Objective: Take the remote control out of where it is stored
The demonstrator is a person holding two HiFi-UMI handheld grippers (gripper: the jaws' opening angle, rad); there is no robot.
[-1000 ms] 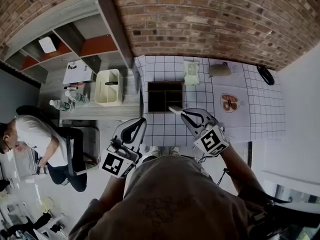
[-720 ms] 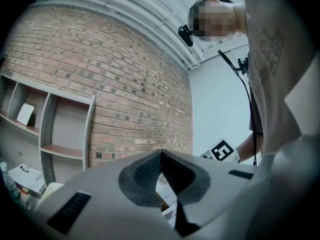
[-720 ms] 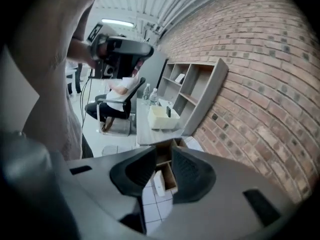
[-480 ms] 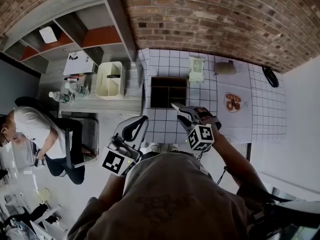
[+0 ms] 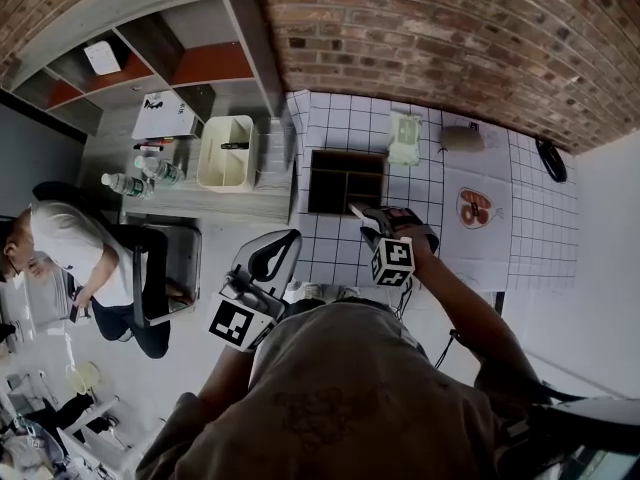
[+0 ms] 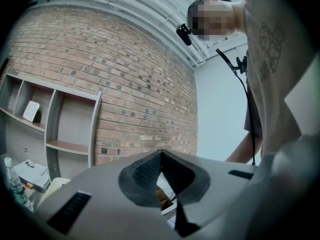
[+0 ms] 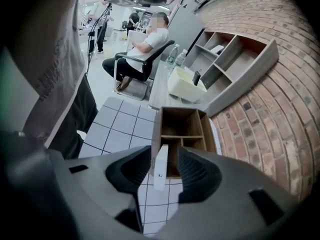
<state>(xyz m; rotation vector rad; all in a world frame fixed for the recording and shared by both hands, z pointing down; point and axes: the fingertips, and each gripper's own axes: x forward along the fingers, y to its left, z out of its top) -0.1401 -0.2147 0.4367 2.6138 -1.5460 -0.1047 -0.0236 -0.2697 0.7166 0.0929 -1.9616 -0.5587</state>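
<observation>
As the right claw's [image 7: 165, 152] jaws have just been opening and stand wide, the remote control [image 7: 160, 170] sits loose between them, closer to one pad. Its long axis runs along the claw toward the wooden box [image 7: 156, 126] just ahead on the desk [image 7: 117, 126]. The left claw [image 6: 161, 156], pinched together and empty, hangs well apart.

Open-plan office workspace, brick wall [image 5: 450, 28], wall shelves [image 5: 130, 53], grey desk [image 5: 190, 206], person [image 5: 70, 258] seated in office chair [image 5: 148, 268]
</observation>
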